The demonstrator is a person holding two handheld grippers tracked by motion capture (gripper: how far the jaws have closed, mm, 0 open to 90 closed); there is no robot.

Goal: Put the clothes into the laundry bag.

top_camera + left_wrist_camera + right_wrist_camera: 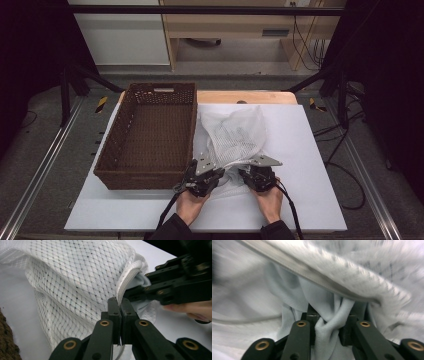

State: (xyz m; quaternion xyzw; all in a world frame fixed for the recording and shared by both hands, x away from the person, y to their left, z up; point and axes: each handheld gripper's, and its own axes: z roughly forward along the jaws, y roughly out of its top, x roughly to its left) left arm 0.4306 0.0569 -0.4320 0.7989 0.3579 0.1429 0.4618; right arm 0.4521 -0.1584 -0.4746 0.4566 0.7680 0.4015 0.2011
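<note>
A white mesh bag (235,132) lies on the white worktop (300,150), just to the right of a brown woven basket (150,135) that stands on the left half of the same surface; the bag touches, or nearly touches, the basket's right wall; the basket's interior appears bare in the high view. The near edge of the bag faces the person, whose two hands enter from the bottom of the high view.

The left gripper (204,176) sits at the near left corner of the bag, held by the left hand (191,202); in the left gripper view its fingers (113,312) are closed together on the bag's hemmed rim (125,282), which rises from between them and curves up to the right; the mesh drapes away to the left.

The right gripper (256,175) sits at the near right side of the bag, held by the right hand (270,200); in the right gripper view its fingers (312,315) are part-closed and grip a bunched fold of pale cloth (329,322) that lies under the bag's rim; the rim and mesh above are blurred.

In the left gripper view the right gripper (140,290) reaches into the bag's mouth just beside the left gripper; the two grippers are near each other but apart.
</note>
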